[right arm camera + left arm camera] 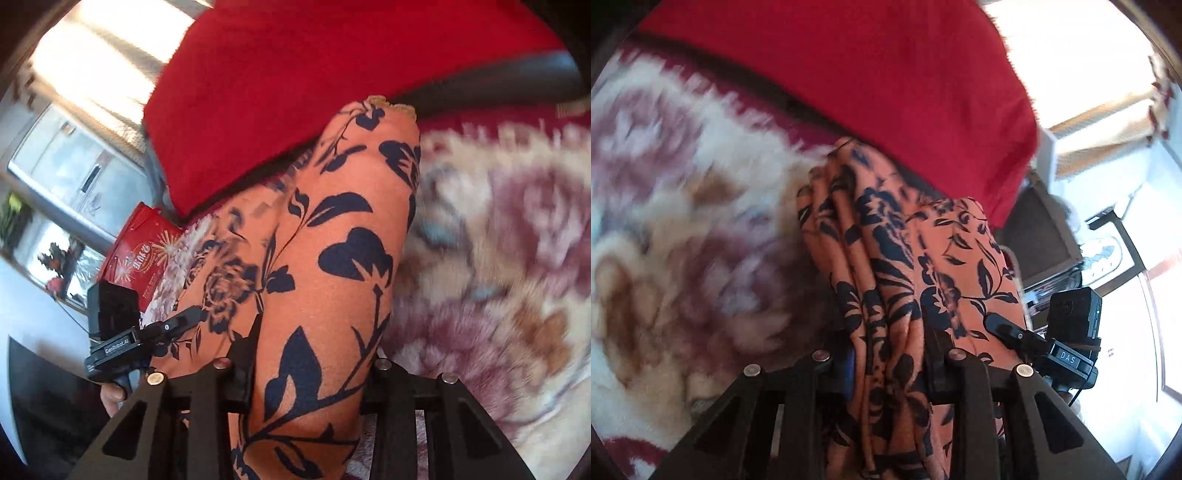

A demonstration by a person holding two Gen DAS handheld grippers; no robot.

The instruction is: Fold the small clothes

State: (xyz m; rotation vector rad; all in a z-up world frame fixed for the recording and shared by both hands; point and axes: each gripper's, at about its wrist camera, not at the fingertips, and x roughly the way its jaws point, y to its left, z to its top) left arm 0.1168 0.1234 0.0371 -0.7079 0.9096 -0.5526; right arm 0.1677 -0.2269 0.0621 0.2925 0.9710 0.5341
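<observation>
Only the right wrist view is showing a red box (pixel 142 247), while both grippers' fingers, left (pixel 886 369) and right (pixel 306 373), are squeezing tight on the orange flowery cloth (pixel 905 280) over a fuzzy blanket (pixel 683 221).

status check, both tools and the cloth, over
Left tool shut on orange flowered cloth. Right tool shut on the same cloth, bunched. Red cloth lies just beyond it on the blanket.

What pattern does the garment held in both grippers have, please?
Orange garment with dark navy flowers and leaves; clearest in the right wrist view.
</observation>
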